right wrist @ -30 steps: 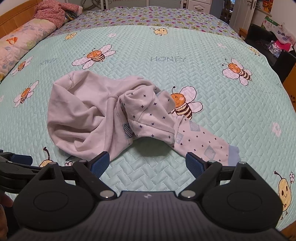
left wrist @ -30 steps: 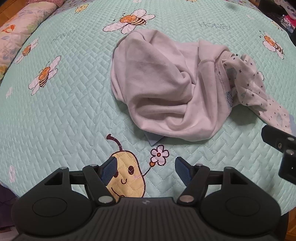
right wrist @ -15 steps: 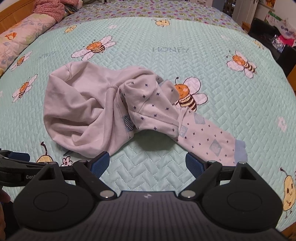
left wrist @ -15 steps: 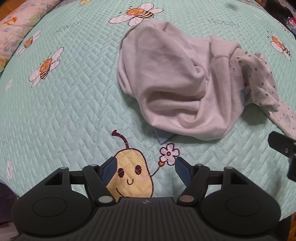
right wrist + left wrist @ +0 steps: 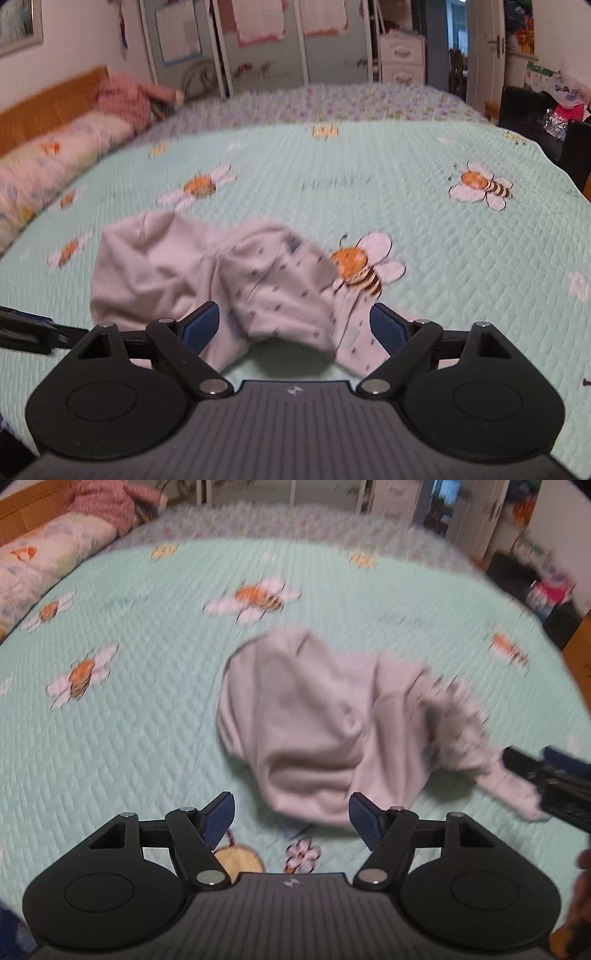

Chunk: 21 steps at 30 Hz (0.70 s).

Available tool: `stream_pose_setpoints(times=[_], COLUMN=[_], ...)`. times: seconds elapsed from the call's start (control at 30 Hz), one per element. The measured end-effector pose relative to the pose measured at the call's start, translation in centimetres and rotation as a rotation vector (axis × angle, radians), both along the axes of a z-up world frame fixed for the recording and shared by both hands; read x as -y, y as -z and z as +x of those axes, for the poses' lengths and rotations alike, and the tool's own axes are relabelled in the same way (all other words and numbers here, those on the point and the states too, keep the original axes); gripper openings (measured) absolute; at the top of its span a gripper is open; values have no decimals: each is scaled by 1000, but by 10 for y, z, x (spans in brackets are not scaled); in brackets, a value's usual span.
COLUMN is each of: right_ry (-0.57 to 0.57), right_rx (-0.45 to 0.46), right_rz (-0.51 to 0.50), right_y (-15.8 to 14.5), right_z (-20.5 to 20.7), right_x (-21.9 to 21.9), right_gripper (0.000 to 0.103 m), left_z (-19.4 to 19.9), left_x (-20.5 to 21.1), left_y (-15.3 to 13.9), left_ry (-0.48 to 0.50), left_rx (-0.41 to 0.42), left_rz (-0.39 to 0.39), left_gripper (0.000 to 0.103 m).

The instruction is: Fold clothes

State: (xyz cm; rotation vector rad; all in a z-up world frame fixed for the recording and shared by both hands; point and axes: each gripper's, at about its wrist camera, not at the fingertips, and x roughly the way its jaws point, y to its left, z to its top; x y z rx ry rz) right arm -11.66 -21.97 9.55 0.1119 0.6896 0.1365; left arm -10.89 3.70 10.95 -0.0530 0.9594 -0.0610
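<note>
Left tongs (image 5: 291, 818) agape, empty | right tongs (image 5: 295, 326) agape, just narrowing | crumpled garment (image 5: 314, 731) on bee-print quilt (image 5: 129, 738)

Bee-print quilt (image 5: 461, 258), floral pillow (image 5: 48, 166)

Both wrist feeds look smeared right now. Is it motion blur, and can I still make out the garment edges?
Left wrist view: heavy motion blur; the garment keeps its outline, its print smeared, left gripper sharp. Right wrist view: milder blur; dotted print on the garment still readable, right gripper crisp. Fisheye bends the quilt in both.
</note>
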Motion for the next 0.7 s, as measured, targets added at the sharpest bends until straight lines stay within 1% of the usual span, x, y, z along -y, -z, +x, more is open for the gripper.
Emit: stream_pose_setpoints(times=[0.03,0.07,0.13,0.23,0.33,0.43,0.53,0.63,0.67,0.7], right_ry=[4,12,17,-22,-50,-45,-37,-25,-29,-30], right_rx=[5,2,-4,-7,-24,-55,-80,-117,-132,-148], right_rz=[5,7,9,11,21,1,-2,-23,-24,-21], right_y=[1,3,6,13,18,20,22,25,27,28], right_z=[2,5,12,21,30,34,38,45,48,52], right_x=[2,3,2,-6,-16,-26,-29,-28,-28,-27], right_gripper=[81,80,78,77,76,76,76,76,74,66], left_z=[-1,-2,-3,-5,-12,-17,-21,-20,-19,-19], left_x=[0,0,3,7,6,9,12,15,17,18], left_y=[-2,-4,-2,2,8,11,10,10,10,10], left_ry=[6,12,31,64,97,128,151,149,147,144], left_rx=[6,13,-5,-31,-68,-94,-94,-104,-106,-109], left_rz=[-7,-13,5,31,52,68,89,98,98,102], left_gripper=[71,71,71,71,71,71,71,71,71,71])
